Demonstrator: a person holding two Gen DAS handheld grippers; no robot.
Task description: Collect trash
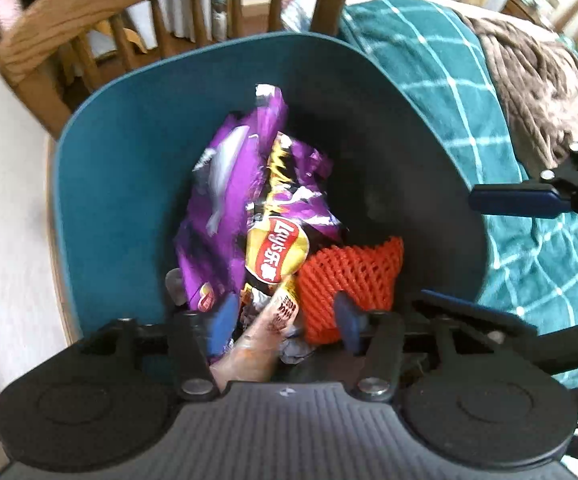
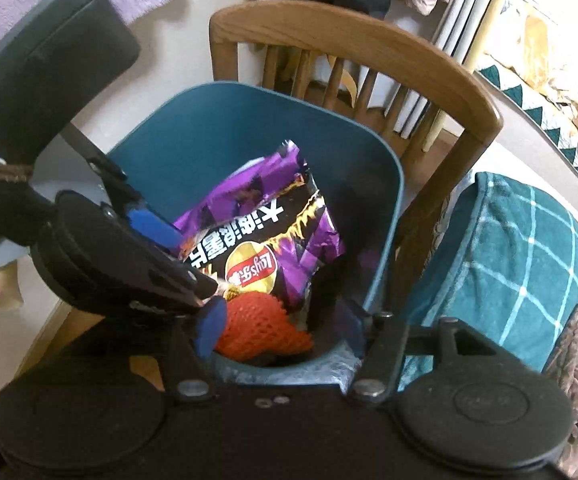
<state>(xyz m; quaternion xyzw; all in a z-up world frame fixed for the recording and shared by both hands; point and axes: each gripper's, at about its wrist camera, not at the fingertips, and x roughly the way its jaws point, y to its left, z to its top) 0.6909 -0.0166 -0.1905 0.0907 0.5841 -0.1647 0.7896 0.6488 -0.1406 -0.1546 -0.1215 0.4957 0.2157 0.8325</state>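
Right, the teal plastic bin (image 1: 129, 168) is my landmark: smooth-walled, with rounded corners and a dark inside. Behind the bin stands a curved wooden chair (image 1: 89, 0) with turned spindles; beside the bin, on its right, lies a teal checked blanket (image 1: 429, 80) with a shaggy brown throw (image 1: 529, 92) over it. Inside the bin, a big crinkled purple chip bag (image 1: 249, 184) leans glossy against the back wall, its red-and-yellow logo upside down. In front of it sits an orange foam net (image 1: 349, 276), soft and diamond-meshed, and next to that a pale, slim printed wrapper (image 1: 257, 332), poking up at a slant. Crumpled bits lie under them; what they are, I cannot tell.

My left gripper (image 1: 289, 320) points steeply down into the bin, jaws moderately apart, blue pads either side of the wrapper and not pressing it. My right gripper (image 2: 285, 328) hangs over the bin's near rim, also tilted down, jaws parted, holding nothing, with the net below them.
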